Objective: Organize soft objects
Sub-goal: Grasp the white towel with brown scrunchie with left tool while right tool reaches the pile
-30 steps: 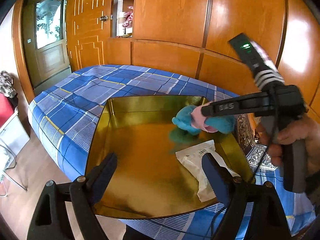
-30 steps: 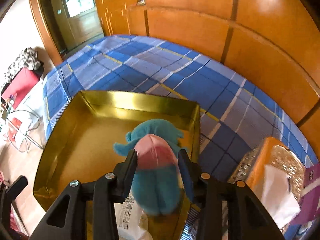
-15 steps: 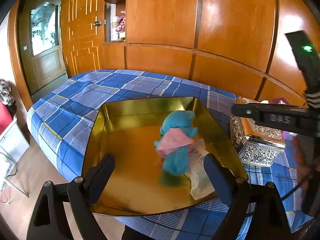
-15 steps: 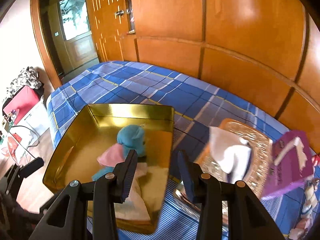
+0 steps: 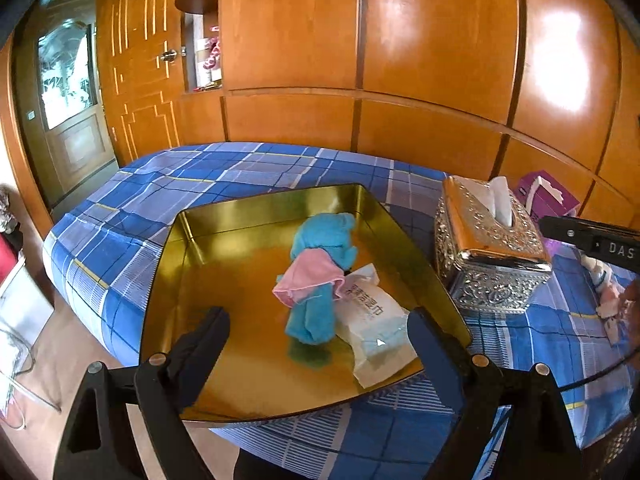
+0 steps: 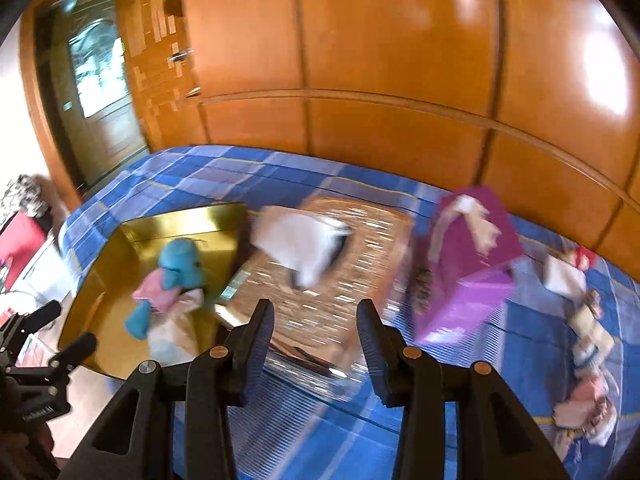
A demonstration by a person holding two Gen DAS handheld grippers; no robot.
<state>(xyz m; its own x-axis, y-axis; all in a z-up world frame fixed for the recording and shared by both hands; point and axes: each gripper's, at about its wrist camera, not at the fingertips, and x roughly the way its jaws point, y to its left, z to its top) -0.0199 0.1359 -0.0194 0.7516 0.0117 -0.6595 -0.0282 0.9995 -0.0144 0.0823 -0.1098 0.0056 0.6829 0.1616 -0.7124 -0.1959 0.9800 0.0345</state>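
A teal plush toy point(image 5: 316, 280) with a pink cloth round its middle lies in the gold tray point(image 5: 224, 232), leaning on a white wipes pack point(image 5: 376, 320). My left gripper point(image 5: 318, 340) is open over the tray's near edge, its fingers either side of the toy and clear of it. My right gripper point(image 6: 314, 320) is open with nothing between its fingers, and hangs above the ornate silver tissue box point(image 6: 340, 248). The toy point(image 6: 176, 268) and tray point(image 6: 132, 248) show at its left. Small soft dolls point(image 6: 588, 340) lie on the bed at far right.
The bed has a blue checked cover point(image 5: 200, 176) and a wood-panelled wall behind. A purple tissue box point(image 6: 468, 264) stands right of the silver one point(image 5: 488, 256). The right gripper's body point(image 5: 592, 236) juts in from the right edge of the left view. The floor drops away at left.
My right gripper let go of the teal toy, which now lies in the tray, and swung right over the tissue box. The left gripper shifted slightly.
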